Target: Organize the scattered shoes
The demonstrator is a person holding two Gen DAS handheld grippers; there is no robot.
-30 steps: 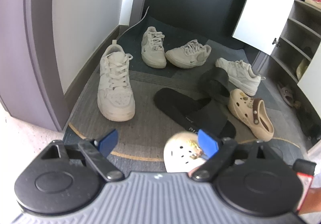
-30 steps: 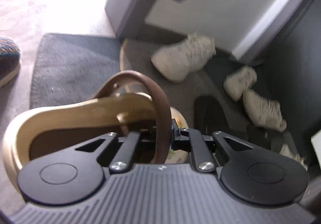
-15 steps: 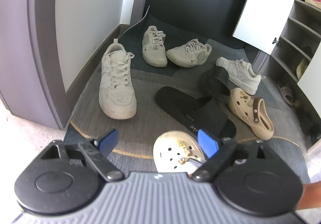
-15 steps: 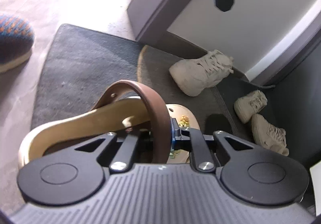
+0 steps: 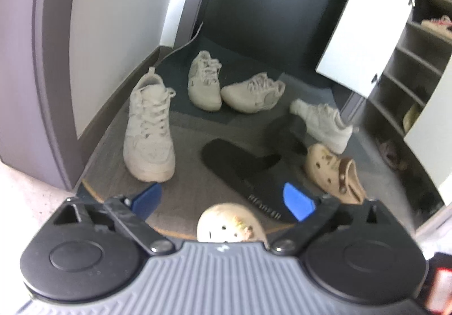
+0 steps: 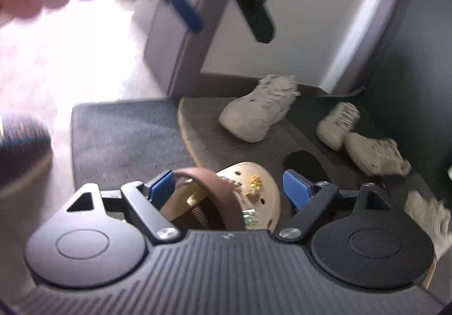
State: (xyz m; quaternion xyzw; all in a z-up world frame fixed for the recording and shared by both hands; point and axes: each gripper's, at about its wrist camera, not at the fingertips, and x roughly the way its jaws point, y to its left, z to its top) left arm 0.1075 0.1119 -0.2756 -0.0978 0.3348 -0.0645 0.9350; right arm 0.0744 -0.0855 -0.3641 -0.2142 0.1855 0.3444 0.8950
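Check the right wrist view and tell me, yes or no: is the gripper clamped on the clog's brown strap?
No, the right gripper stands open, its blue pads apart from the clog's brown strap.

This is the entryway of a home, at the spot where shoes come off: a dark doormat (image 5: pixel 113 162) with a curved tan border lies on the floor in front of a dark door (image 5: pixel 268 4), and white lace-up sneakers (image 5: pixel 149 128), a black slide sandal (image 5: pixel 243 171) and a beige perforated clog (image 5: pixel 333 171) are strewn across it. To the right stands a built-in shoe cabinet (image 5: pixel 409 80) with its white door (image 5: pixel 364 27) swung open, its grey shelves holding a few more pairs. Pale tiled floor (image 6: pixel 84 61) begins where the mat ends, beside grey wall panelling.
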